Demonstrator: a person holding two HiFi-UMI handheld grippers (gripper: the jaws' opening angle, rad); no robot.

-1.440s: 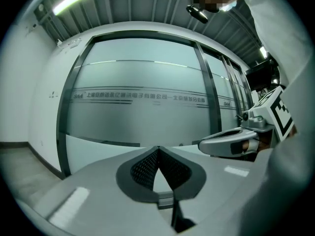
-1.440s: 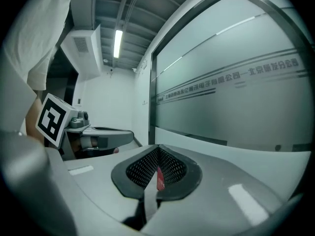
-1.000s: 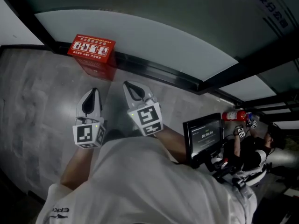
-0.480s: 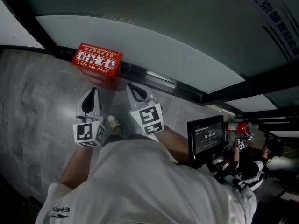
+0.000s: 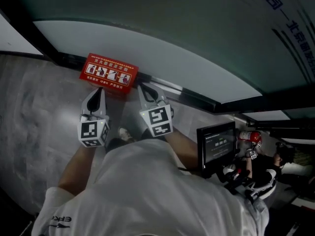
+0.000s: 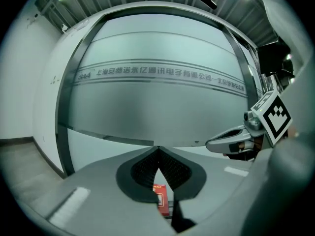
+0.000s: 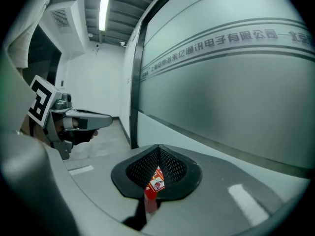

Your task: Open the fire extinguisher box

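The red fire extinguisher box sits on the grey floor in the upper left of the head view. It is pushed right up against the dark bottom rail of the big glass wall. Its top with the white pictures faces up, and the box looks shut.

The left gripper points at the near edge of the box. The right gripper points at its right corner. Both have their jaws pressed together with nothing pinched. In each gripper view the box is only a small red bit seen low down past the tips. So I think both grippers are above the box and not touching it.

The step in hand looks like reaching for the box. To do it well, go down slowly to the near edge of the top. I cannot see a handle or a catch from here, so look for one first. The jaws may need to spread to pinch it. One gripper could hold the box so it does not slide on the smooth floor, while the other lifts the lid gently.
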